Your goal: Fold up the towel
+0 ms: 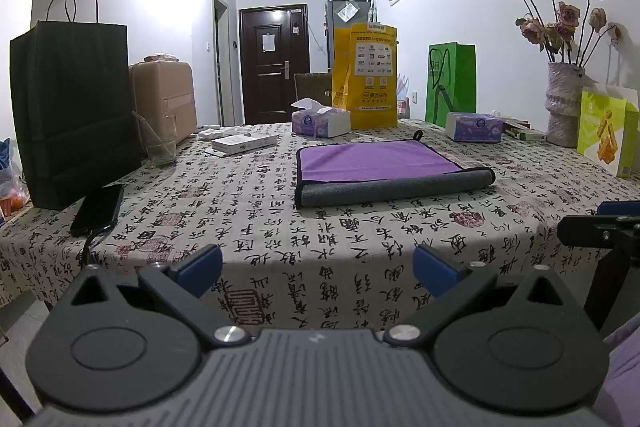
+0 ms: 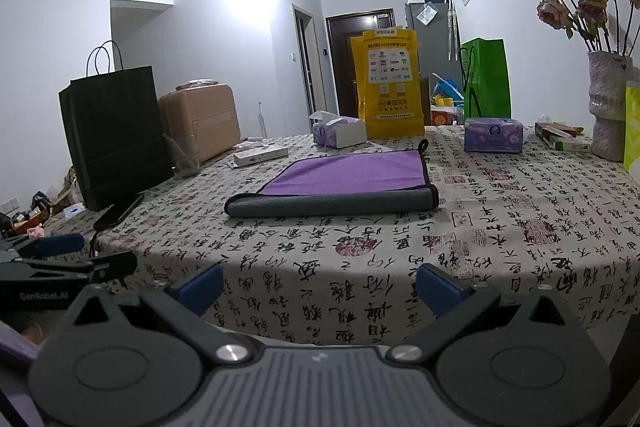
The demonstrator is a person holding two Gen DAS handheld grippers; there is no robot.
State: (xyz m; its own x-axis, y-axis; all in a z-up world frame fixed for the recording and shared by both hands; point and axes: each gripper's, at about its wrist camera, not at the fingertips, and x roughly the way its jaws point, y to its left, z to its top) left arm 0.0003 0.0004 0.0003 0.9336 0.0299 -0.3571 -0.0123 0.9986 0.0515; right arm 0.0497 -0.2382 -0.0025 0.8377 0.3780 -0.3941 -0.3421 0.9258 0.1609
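A purple towel with a grey underside lies flat on the table, its near edge folded over into a grey band. It also shows in the right wrist view, with the grey band nearest me. My left gripper is open and empty, held back from the table's near edge. My right gripper is open and empty, also short of the table edge. Both are well apart from the towel.
The table wears a calligraphy-print cloth. A black paper bag, a phone and a glass stand at left. Tissue boxes, a yellow bag, a green bag and a vase of flowers line the back and right.
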